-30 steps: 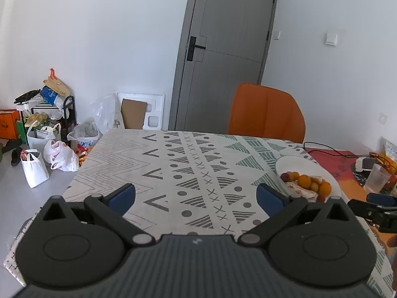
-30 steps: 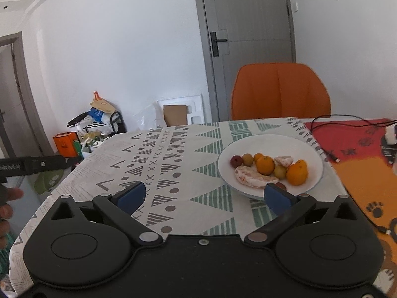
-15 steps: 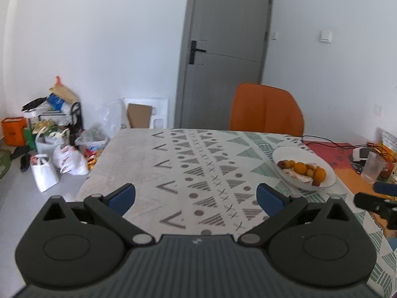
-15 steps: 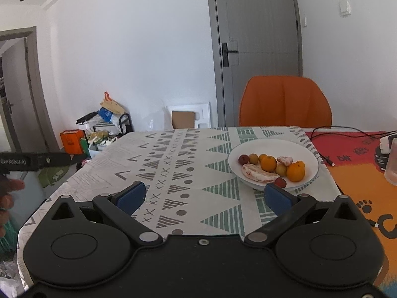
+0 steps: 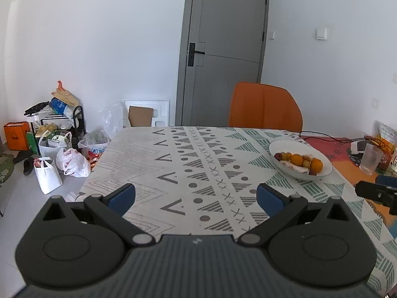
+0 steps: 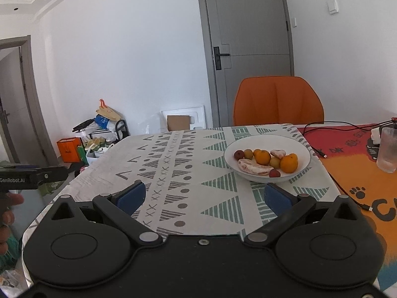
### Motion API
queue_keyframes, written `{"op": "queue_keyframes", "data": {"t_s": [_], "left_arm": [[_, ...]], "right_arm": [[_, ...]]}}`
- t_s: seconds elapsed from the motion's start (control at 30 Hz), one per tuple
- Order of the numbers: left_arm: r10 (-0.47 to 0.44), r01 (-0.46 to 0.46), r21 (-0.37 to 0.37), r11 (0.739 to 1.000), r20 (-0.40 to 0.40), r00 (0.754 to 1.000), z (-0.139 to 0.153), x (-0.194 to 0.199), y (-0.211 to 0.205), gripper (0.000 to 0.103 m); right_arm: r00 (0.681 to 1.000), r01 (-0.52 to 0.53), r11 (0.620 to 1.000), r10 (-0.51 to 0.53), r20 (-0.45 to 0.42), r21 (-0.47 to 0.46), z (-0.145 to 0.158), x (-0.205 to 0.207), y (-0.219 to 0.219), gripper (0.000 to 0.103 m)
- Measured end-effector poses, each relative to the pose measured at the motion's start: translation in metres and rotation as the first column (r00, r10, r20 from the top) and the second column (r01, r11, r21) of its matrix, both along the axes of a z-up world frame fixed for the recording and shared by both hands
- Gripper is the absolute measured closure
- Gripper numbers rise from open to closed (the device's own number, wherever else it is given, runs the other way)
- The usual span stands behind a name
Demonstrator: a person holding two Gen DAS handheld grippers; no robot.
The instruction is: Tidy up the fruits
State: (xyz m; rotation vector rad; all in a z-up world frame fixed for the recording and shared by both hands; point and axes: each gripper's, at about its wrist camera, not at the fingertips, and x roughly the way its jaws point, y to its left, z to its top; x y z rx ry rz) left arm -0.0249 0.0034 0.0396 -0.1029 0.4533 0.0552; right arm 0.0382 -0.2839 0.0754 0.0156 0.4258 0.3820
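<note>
A white plate (image 6: pixel 295 142) on the patterned tablecloth holds several fruits: oranges (image 6: pixel 263 157), small yellow and red fruits, and peeled pinkish pieces (image 6: pixel 251 168). The plate also shows in the left wrist view (image 5: pixel 282 146) at the right. My right gripper (image 6: pixel 203 197) is open and empty, above the table's near edge, short of the plate. My left gripper (image 5: pixel 196 196) is open and empty over the table's near left part, well left of the plate.
An orange chair (image 6: pixel 278 104) stands behind the table. A clear glass (image 6: pixel 388 149) and cables lie on the orange-red mat (image 6: pixel 359 171) at the right. Bags and boxes (image 5: pixel 54 146) clutter the floor at the left.
Both grippers have pulled back and risen from the table, so the plate looks smaller and farther. Both stay open.
</note>
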Motion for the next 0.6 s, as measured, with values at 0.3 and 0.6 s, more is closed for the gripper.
{"op": "queue_keyframes", "data": {"t_s": [0.3, 0.6], "left_arm": [[-0.001, 0.001, -0.002, 1.0, -0.005, 1.0, -0.0046, 0.0026, 0.0032, 0.0], [0.004, -0.004, -0.007, 1.0, -0.013, 1.0, -0.0095, 0.0025, 0.005, 0.0]], "right_arm": [[1.0, 0.007, 1.0, -0.006, -0.026, 0.019, -0.0051, 0.0065, -0.0028, 0.0], [0.999, -0.017, 1.0, 0.017, -0.033, 0.001, -0.008, 0.0048, 0.0032, 0.0]]}}
